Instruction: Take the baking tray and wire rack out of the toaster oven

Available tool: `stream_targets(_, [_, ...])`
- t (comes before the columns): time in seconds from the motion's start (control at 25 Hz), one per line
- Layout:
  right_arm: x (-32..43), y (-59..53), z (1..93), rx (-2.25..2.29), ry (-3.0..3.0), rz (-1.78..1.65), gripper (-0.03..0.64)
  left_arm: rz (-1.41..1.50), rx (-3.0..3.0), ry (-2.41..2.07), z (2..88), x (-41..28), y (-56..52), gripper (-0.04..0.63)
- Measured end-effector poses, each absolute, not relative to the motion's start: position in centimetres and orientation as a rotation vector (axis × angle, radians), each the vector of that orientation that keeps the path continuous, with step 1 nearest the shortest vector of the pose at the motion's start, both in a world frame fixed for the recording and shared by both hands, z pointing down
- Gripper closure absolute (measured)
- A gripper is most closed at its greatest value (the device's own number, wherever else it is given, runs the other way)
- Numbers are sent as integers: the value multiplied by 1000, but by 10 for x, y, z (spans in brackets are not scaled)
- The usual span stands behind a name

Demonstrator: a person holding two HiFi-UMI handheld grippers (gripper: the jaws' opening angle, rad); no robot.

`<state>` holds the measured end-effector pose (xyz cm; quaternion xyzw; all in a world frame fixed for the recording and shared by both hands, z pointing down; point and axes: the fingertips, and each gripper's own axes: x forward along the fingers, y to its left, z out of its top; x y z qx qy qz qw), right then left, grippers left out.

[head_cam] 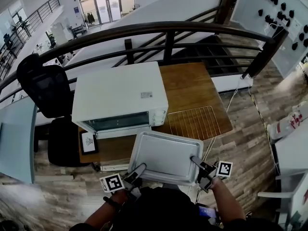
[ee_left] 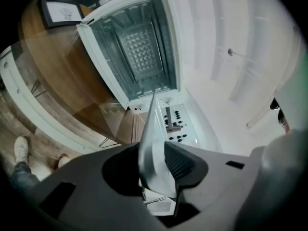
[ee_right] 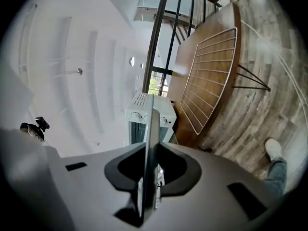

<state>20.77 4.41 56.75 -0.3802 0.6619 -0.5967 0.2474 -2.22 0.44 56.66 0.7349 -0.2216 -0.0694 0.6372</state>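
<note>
Baking tray point(head_cam: 166, 158) is clear of the toaster oven point(head_cam: 120, 95). It sits out in front of it, offset to the oven's right, over the near edge of the worktop point(head_cam: 192, 85). Can't tell whether the tray's oven-side edge rests on the wood or hangs free. Long axis runs side to side, parallel to the oven front. Both grips are on the long edge farthest from the oven, one near each corner, so the tray lies straight ahead of both, between them and the oven. Right hand-held gripper point(head_cam: 196, 161): jaws nearly together, pads pinching the thin rim, solid hold. Left hand-held gripper point(head_cam: 138, 169): jaws partly apart, rim between them but canted, ribbed pad face bare on one side. Looks slack, not clamped. My read: the right hand carries the load at this point. Wire rack point(head_cam: 194, 122) is already out, flat on the worktop just right of the oven, beyond the tray's oven-side right corner. What's left, as I judge it: set the tray down in front of the oven without overlapping the rack. Risk: with a one-sided grip the left corner can droop or twist.
</note>
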Motion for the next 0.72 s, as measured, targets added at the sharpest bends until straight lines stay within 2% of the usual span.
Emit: stream_targets(0.72, [347, 59, 577, -1179, 1717, -1537, 563, 13, 1780, -388, 583, 125, -10, 469])
